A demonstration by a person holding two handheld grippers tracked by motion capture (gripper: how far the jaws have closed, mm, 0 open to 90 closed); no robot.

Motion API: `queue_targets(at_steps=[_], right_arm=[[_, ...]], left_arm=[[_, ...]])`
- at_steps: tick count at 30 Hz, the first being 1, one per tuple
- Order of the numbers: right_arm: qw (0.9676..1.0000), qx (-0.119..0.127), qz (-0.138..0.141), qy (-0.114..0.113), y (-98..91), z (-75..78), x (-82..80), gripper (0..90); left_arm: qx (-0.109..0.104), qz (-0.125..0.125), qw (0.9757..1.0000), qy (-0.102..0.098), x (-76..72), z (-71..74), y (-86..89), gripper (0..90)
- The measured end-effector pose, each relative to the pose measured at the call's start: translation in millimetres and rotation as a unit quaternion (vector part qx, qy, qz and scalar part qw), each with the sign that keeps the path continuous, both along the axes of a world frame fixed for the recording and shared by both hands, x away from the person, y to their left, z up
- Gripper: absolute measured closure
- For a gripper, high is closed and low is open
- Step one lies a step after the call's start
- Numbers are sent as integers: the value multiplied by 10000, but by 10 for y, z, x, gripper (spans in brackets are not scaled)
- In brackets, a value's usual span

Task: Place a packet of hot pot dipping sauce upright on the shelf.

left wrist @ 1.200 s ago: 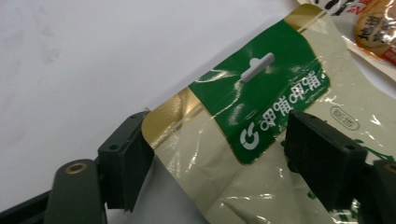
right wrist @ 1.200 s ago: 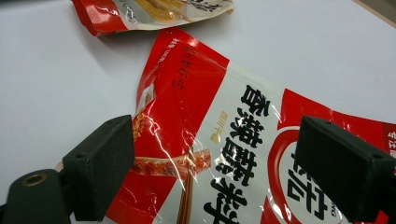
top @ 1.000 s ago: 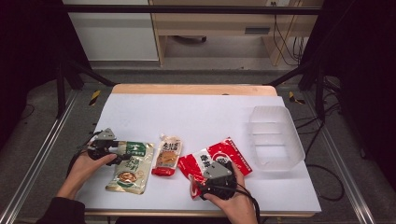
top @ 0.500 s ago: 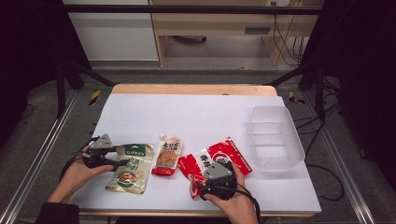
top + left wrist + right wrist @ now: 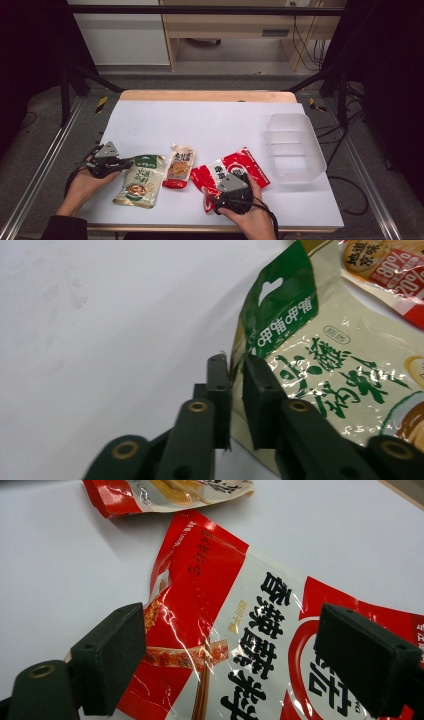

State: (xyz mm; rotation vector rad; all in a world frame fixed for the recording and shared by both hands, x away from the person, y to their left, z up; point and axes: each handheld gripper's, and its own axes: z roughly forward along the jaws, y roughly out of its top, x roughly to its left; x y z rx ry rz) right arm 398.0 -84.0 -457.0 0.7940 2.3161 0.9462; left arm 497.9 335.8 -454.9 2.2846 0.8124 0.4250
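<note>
Green-and-cream pouch (image 5: 139, 179), red-and-white pouch (image 5: 231, 171), black-lettered

On the table (image 5: 210, 120), three packets (image 5: 176, 169) lie in a row, left of the tub (image 5: 295, 147).

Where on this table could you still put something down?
The far half of the white table, behind the green packet, small pouch and red packet, is bare. The near edge is crowded; the clear tub fills the right.

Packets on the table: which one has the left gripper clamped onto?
The green-and-cream packet, the leftmost one. The left gripper has just closed on its edge; the small orange pouch and red packet lie ungripped.
</note>
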Motion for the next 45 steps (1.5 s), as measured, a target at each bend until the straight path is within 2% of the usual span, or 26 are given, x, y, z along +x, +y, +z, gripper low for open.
queue_targets(at_steps=[5, 8, 14, 18, 21, 29, 35, 39, 41, 42, 45], right_arm=[[10000, 5, -8, -1, -3, 0, 2, 134], [10000, 18, -23, 1, -7, 3, 0, 135], [10000, 22, -19, -9, -12, 11, 2, 135], [10000, 53, -23, 2, -19, 14, 2, 136], [10000, 72, -37, 17, -21, 13, 1, 136], [10000, 73, -7, 34, -14, 9, 1, 136], [9998, 169, -14, 82, -29, 14, 2, 135], [9995, 267, 16, 144, -18, 9, -9, 134], [9993, 319, 71, 181, -11, 20, -9, 135], [9989, 354, 107, 291, -1, 40, -6, 143], [9986, 380, 169, 316, 5, 99, -4, 154]], left_arm=[[27, 36, 10000, 4, -16, 73, -3, 896], [-138, 104, 9998, -47, -49, 182, 41, 900], [-419, 79, 9989, -210, -160, 484, 129, 900], [-456, -47, 9984, -344, -256, 678, 151, 900], [-609, -46, 9967, -529, -336, 858, 187, 900], [-572, -149, 9950, -802, -444, 1058, 122, 900], [-450, -258, 9936, -1002, -552, 1217, 49, 900], [-394, -261, 9926, -1119, -564, 1280, -51, 900], [-407, -222, 9910, -1255, -546, 1323, -83, 900], [-406, -202, 9906, -1291, -535, 1348, -93, 900], [-554, -172, 9888, -1374, -518, 1409, -123, 900]])
